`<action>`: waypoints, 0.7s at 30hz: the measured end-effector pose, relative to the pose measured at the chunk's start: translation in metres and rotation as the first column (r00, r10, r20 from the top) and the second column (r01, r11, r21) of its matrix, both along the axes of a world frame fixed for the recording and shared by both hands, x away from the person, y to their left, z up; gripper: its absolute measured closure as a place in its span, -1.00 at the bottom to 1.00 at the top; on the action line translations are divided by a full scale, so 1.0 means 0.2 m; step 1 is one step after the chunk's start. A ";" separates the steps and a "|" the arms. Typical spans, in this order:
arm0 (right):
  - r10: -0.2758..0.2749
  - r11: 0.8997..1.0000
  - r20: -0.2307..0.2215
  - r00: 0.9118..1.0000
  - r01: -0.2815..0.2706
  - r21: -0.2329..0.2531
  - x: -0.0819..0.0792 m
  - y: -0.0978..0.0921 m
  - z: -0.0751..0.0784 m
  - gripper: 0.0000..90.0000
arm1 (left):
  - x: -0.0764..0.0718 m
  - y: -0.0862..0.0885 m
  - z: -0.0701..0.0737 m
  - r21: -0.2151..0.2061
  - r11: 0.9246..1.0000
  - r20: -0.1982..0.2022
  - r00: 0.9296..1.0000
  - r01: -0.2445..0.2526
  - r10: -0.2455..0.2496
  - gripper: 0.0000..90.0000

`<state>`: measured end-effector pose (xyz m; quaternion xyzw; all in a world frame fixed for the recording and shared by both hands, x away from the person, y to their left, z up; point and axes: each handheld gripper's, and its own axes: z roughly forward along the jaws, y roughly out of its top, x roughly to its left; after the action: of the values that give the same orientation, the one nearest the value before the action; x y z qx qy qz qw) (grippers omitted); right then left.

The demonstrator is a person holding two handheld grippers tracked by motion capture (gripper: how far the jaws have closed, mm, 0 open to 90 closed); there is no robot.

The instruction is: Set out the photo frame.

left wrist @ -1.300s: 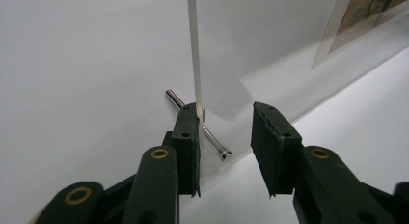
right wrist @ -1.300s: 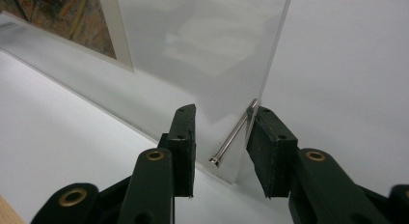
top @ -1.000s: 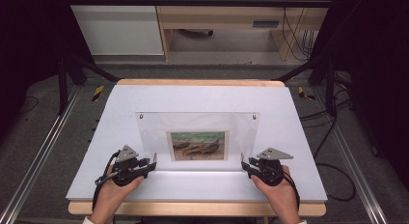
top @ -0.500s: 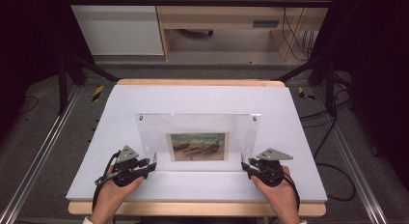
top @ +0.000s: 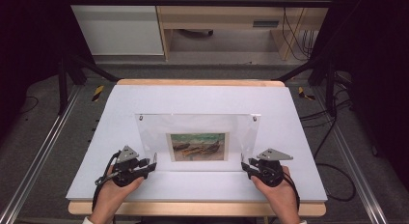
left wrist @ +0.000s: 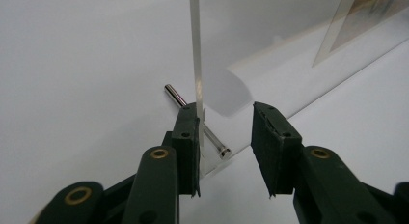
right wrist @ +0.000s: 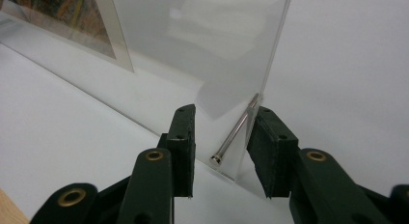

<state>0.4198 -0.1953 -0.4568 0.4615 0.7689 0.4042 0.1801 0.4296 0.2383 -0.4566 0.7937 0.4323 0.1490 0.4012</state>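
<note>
A clear acrylic photo frame point(top: 197, 130) stands upright on the white table point(top: 202, 101), with a painted picture point(top: 198, 147) in its middle. My left gripper point(top: 152, 166) is at its lower left corner, open. In the left gripper view the pane's edge point(left wrist: 195, 45) rises just beside the left jaw of my left gripper point(left wrist: 225, 122), and a metal pin point(left wrist: 174, 94) runs through the corner. My right gripper point(top: 245, 166) is at the lower right corner, open. In the right gripper view its jaws straddle that corner, with my right gripper point(right wrist: 224, 120) around the corner's metal pin point(right wrist: 230, 138).
The table has a wooden front edge point(top: 193, 208). Metal rails point(top: 38, 151) run along both sides on the floor. Cables point(top: 333, 180) lie on the floor at the right. A cabinet point(top: 115, 26) and a wooden desk point(top: 217, 14) stand beyond the table.
</note>
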 end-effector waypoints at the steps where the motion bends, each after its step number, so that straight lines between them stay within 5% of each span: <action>1: 0.001 1.000 0.001 1.000 -0.001 0.000 0.00 0.00 0.00 0.41 | 0.00 0.00 0.00 0.001 1.000 0.000 1.000 0.000 0.000 0.39; 21: 0.003 1.000 0.006 1.000 -0.003 0.001 0.00 0.00 0.00 0.37 | 0.00 0.00 0.00 0.010 1.000 0.008 1.000 0.007 -0.007 0.38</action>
<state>0.4199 -0.1948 -0.4576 0.4591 0.7689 0.4063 0.1816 0.4298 0.2381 -0.4571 0.7965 0.4272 0.1529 0.3997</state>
